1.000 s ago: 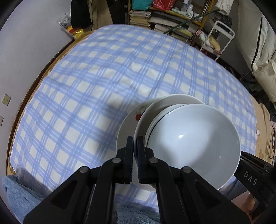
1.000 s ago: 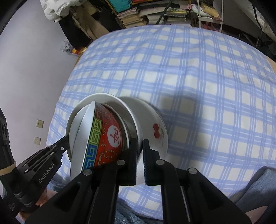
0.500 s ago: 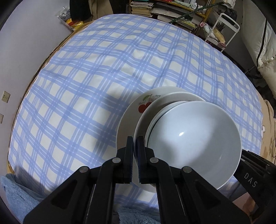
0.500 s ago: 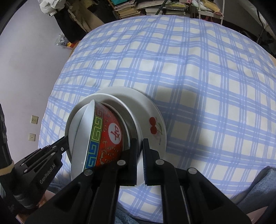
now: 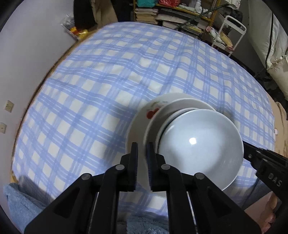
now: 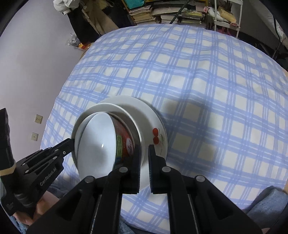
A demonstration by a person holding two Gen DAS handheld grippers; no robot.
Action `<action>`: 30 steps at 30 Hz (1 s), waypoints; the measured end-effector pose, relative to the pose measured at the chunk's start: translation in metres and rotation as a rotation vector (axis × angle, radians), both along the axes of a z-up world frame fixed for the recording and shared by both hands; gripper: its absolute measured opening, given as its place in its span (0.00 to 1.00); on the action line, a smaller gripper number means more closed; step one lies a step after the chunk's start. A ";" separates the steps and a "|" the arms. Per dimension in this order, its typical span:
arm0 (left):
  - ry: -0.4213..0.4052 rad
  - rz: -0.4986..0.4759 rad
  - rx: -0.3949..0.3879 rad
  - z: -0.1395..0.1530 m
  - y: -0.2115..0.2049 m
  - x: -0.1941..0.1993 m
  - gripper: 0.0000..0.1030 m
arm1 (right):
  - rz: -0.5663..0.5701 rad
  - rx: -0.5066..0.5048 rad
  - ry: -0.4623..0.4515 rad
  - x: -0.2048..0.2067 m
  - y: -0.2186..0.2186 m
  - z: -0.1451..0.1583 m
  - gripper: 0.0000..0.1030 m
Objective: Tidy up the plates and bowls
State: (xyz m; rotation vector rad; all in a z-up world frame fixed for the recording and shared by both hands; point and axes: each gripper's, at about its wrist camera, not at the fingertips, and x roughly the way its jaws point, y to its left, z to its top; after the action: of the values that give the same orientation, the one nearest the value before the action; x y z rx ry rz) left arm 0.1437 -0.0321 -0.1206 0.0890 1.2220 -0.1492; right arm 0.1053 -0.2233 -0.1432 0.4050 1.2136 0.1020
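Note:
A stack of dishes sits on the blue checked cloth (image 5: 90,90): a large plate with a cherry print (image 5: 136,124) (image 6: 156,129), a white plate (image 5: 180,106) (image 6: 111,109) on it, then a red patterned bowl (image 6: 124,142) with a white inside (image 5: 199,144) (image 6: 97,142). My left gripper (image 5: 142,151) is slightly open, its jaws on either side of the plate rims at the stack's left edge. My right gripper (image 6: 144,153) is slightly open on either side of the plate rim at the opposite edge. Each gripper shows in the other's view.
The cloth covers a table (image 6: 198,72) with a wall (image 5: 27,45) at its left. Shelves of books (image 5: 171,16) and a white cart (image 5: 228,32) stand beyond the far edge. A blue towel (image 5: 19,201) lies at the near edge.
Both grippers' jaws have parted from shut to a narrow gap on the plate rims. The stack has settled lower and more level on the cloth.

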 end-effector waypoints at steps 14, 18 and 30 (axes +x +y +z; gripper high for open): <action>-0.283 0.021 0.129 0.064 0.010 -0.055 0.36 | -0.011 -0.070 -0.358 -0.066 -0.010 0.065 0.57; -0.361 0.027 0.155 0.082 0.015 -0.075 0.53 | 0.008 -0.105 -0.437 -0.080 -0.009 0.086 0.68; -0.606 0.031 0.159 0.121 0.029 -0.132 0.86 | 0.031 -0.251 -0.667 -0.134 0.006 0.117 1.00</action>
State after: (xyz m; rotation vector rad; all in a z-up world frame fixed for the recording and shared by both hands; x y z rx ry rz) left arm 0.0115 -0.0031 0.0009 0.2355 0.6279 0.0070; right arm -0.0292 -0.2177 -0.0260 0.1104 0.5631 0.0997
